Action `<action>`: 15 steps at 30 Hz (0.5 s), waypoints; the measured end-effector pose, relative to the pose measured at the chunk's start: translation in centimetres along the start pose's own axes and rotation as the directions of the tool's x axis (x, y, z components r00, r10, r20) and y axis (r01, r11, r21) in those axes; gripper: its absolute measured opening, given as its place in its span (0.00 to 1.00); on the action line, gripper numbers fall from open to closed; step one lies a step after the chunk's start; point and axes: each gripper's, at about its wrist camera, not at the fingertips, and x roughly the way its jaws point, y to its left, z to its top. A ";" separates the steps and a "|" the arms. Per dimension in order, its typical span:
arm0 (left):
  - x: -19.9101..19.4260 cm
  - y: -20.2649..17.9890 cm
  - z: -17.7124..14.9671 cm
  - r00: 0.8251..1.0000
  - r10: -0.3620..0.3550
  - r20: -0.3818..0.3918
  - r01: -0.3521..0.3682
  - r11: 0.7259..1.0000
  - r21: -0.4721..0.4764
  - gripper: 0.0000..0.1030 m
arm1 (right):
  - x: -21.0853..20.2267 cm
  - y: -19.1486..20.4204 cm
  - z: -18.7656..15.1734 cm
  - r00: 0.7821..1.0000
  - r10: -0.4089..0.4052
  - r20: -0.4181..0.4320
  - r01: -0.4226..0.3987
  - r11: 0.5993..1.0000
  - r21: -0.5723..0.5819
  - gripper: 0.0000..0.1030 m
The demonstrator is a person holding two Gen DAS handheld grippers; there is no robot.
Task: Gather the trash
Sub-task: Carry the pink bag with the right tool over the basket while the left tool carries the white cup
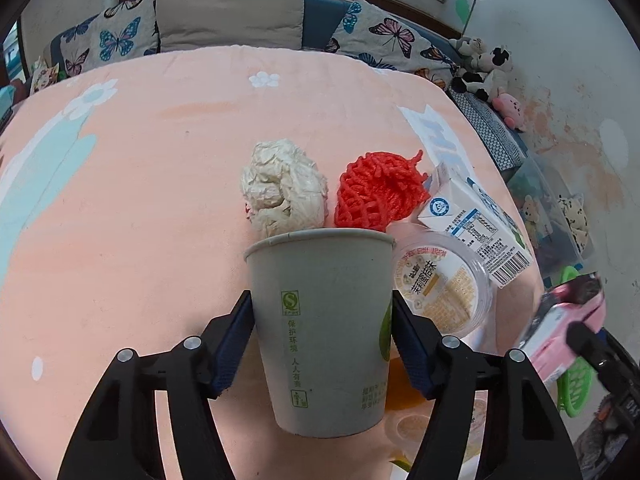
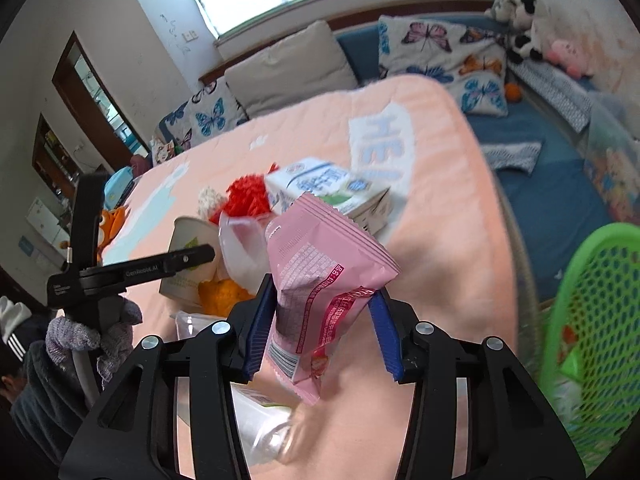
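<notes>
In the left wrist view the left hand-held gripper (image 1: 322, 340) pinches a grey paper cup (image 1: 320, 328) between its blue ridged pads, one pad flat against each side wall; the cup stands upright, a smooth tapered cone with a rolled rim and green printing. Beyond the rim, at 12 o'clock, a crumpled ball of whitish paper (image 1: 284, 186) lies on the peach flowered bedspread (image 1: 140, 184), and just beside it at 1 o'clock a wad of red foam netting (image 1: 380, 190). At 2 o'clock a clear round plastic tub with a printed lid (image 1: 440, 280) sits close by the cup, with a white milk carton (image 1: 476, 224) tilted behind it. The bedspread is open to 9 and 11 o'clock as far as the butterfly pillows (image 1: 120, 36); its right edge falls away at 3 o'clock. In the right wrist view the right hand-held gripper (image 2: 324, 332) has its blue pads spread around a pink crinkled snack wrapper (image 2: 320, 280); the left pad touches it, while the right pad stands a little apart, so whether it is clamped I cannot tell. The wrapper has serrated ends and rises toward 12 o'clock. A green plastic mesh basket (image 2: 588, 320) stands at 3 o'clock past the bed's edge. A clear plastic bottle (image 2: 264, 428) lies at 6 o'clock.
</notes>
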 end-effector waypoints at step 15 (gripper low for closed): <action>-5.9 0.4 -1.2 0.993 -0.012 0.116 0.012 1.000 0.000 0.60 | -5.1 -3.1 -0.2 0.993 -0.080 0.093 0.075 0.996 0.049 0.46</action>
